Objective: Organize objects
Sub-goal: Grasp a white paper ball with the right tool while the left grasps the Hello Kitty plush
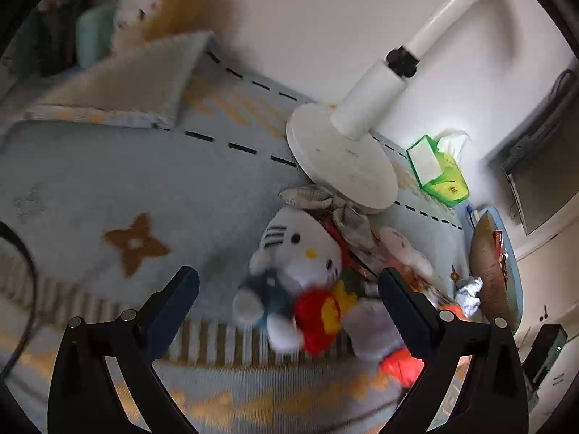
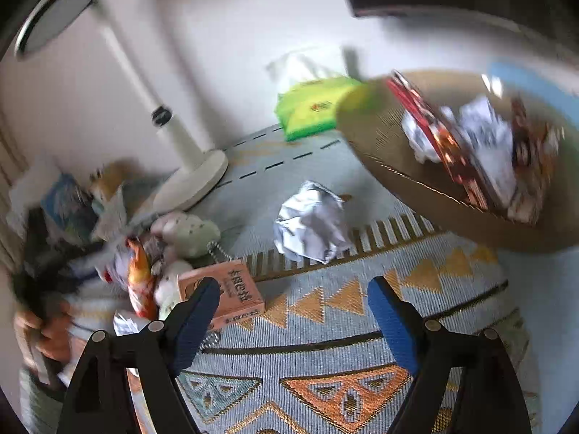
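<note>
Below, your left gripper [image 1: 289, 289] stood with its jaws spread wide and nothing pinched; a white cat plush [image 1: 300, 253] in a red outfit lay in the gap between the fingers, pads clear of it, though blur made the far edge hard to judge. At one o'clock from the plush sat the round white base of a fan stand [image 1: 340, 166], with grey crumpled cloth [image 1: 347, 217] bunched against its near rim. At two o'clock from the base, a green tissue pack [image 1: 438, 170] lay by the wall. At three o'clock of that view, a brown cardboard tray [image 1: 486, 260] stood edge-on, scraps piled in it. A folded beige blanket [image 1: 144, 76] lay at eleven o'clock on the pale blue rug [image 1: 108, 181].

Your right gripper [image 2: 293, 296] was also open and empty, holding nothing, over the triangle-patterned mat [image 2: 325, 343]. A pink box [image 2: 231, 296] lay touching or just behind the left finger; you could not tell which. Crumpled white paper [image 2: 311, 224] sat at twelve o'clock, well apart from the tips. At two o'clock the same tray [image 2: 383, 137] held paper wads and red wrappers. At nine o'clock lay a heap of plush toys and snack bags [image 2: 152, 253].
</note>
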The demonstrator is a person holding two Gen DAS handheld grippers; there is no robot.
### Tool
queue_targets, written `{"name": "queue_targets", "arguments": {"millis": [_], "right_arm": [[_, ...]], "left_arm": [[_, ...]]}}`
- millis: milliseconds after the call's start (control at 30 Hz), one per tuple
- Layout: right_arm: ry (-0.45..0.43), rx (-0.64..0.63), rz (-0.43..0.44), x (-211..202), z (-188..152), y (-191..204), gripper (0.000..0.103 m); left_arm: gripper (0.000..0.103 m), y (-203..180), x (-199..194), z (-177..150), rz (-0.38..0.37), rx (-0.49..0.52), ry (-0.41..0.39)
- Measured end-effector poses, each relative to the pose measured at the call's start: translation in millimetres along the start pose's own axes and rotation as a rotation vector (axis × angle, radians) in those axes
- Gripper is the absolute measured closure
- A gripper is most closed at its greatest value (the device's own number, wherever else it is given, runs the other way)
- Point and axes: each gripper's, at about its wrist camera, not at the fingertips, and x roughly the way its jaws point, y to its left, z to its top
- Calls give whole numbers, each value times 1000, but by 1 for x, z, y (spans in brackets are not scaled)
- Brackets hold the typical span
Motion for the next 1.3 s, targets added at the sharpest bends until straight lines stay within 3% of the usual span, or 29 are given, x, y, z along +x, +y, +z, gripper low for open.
{"name": "queue_targets", "arguments": {"millis": [67,133,167,200,300,400,567,700,800,900,933,967,1067,1133,1167,1300], "right_arm": [[-7,38,19,-3,1,-8,20],[-8,66,14,-4,1,-14,20],[-6,73,13,-4,2,-13,20],[1,77,16,-3,2,-14,20],[116,130,-14,11,10,-15,19],[148,163,-16,16,23,-11,20],[95,47,-133,37,36,8,20],[78,11,-179,56,37,12,48],[68,-3,-171,60,38,10,52],[68,0,-153,57,37,7,52],[68,-1,-149,56,36,6,52],[68,-4,-149,57,37,8,52],[67,-13,-157,58,37,11,51],[65,-18,-160,58,36,12,51],[64,-20,-159,57,36,12,51],[46,-26,-137,52,34,13,53]], "left_arm": [[5,-3,3,-1,11,22,-52],[26,-8,6,-1,26,59,-37],[43,-11,8,-2,37,105,-31],[50,-11,8,-1,11,111,-26],[54,-3,7,-2,-39,73,-39],[60,0,1,-1,-36,56,-64],[60,12,-20,-1,-47,6,-135],[60,20,-19,0,-91,-20,-102],[59,27,-14,2,-129,-77,-85],[48,28,-12,2,-159,-87,-64],[45,26,-12,1,-151,-84,-69],[35,23,-10,0,-136,-77,-72],[35,10,-1,-3,-70,-18,-83],[42,3,1,-4,-32,24,-86],[60,3,1,-5,-23,29,-80],[63,4,-9,-6,-5,39,-109]]}}
